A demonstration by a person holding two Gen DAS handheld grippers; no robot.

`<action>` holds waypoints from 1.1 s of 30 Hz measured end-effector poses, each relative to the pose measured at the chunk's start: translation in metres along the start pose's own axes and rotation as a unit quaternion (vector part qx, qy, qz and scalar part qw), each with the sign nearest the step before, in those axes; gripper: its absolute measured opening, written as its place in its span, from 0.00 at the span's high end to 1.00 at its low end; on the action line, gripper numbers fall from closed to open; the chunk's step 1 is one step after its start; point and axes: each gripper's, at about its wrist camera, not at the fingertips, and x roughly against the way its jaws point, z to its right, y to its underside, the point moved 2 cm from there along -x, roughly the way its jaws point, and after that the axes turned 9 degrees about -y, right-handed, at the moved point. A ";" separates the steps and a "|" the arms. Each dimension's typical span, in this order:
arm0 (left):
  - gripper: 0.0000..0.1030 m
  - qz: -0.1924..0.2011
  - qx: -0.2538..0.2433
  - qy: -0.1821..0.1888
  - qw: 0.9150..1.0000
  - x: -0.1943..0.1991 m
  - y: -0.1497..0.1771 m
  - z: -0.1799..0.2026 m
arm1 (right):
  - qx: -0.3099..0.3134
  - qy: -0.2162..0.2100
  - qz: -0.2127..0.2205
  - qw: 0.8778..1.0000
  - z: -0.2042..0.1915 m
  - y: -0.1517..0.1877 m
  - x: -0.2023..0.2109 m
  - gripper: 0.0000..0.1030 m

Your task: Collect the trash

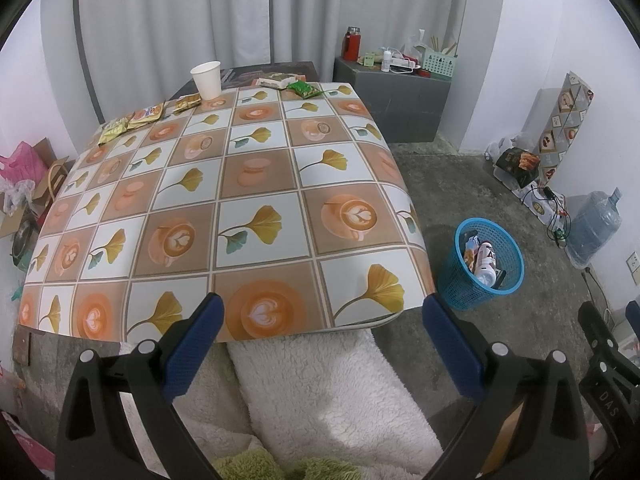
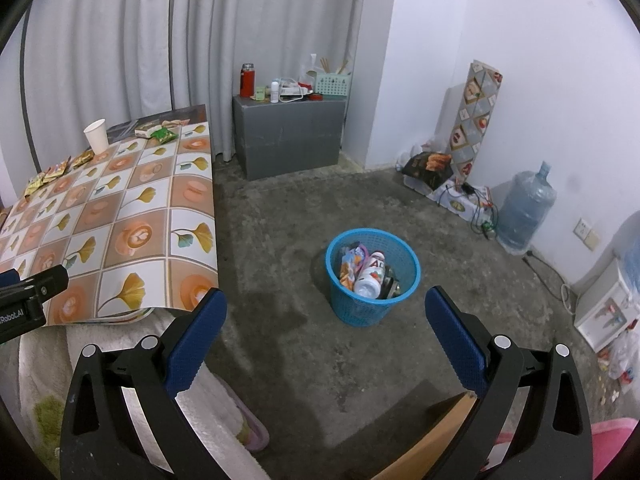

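Left wrist view: we had the left gripper [image 1: 322, 306] spread wide with nothing between its blue pads [image 1: 192, 344], hanging over the near edge of the table [image 1: 360, 120]. The table wore a tablecloth [image 1: 256, 184] printed with ginkgo leaves and latte cups. Trash sat along the far side: a white paper cup [image 1: 207, 79] upright, a small gold wrapper [image 1: 187, 101] just beside it, an orange snack packet [image 1: 147, 115] and a yellow-green packet [image 1: 114, 130] at the far left edge, a green packet [image 1: 304, 89] and a flat pale box [image 1: 277, 80] at the far right corner. The blue mesh wastebasket [image 1: 456, 284] stood on the concrete floor off the table's right corner, already holding a white bottle [image 1: 486, 266] and wrappers. A fleece blanket [image 1: 320, 392] lay under the gripper.

Right wrist view: we had the right gripper [image 2: 325, 304] equally wide apart and holding nothing, pointed at the floor with the wastebasket [image 2: 360, 308] between and beyond its fingers [image 2: 456, 344]. The bottle [image 2: 370, 274] and a colourful pouch [image 2: 352, 260] lay inside it. The table [image 2: 192, 168] sat to the left, the paper cup [image 2: 96, 135] and packets [image 2: 52, 172] on its far side, well apart from the basket. A grey cabinet [image 2: 288, 136] stood by the curtain, a water jug [image 2: 526, 208] by the right wall. The left gripper's tip [image 2: 36, 284] showed at the left edge.
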 end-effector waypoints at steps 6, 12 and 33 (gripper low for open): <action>0.06 0.001 0.000 0.000 1.000 0.000 0.000 0.000 | 0.000 0.000 0.000 1.000 0.000 0.000 0.000 0.07; 0.06 0.000 0.000 0.000 1.000 0.000 0.000 0.000 | 0.000 0.000 0.000 1.000 0.000 0.000 -0.001 0.07; 0.06 -0.001 -0.001 0.000 1.000 0.000 0.001 -0.001 | 0.001 0.000 0.000 1.000 -0.001 0.000 -0.002 0.07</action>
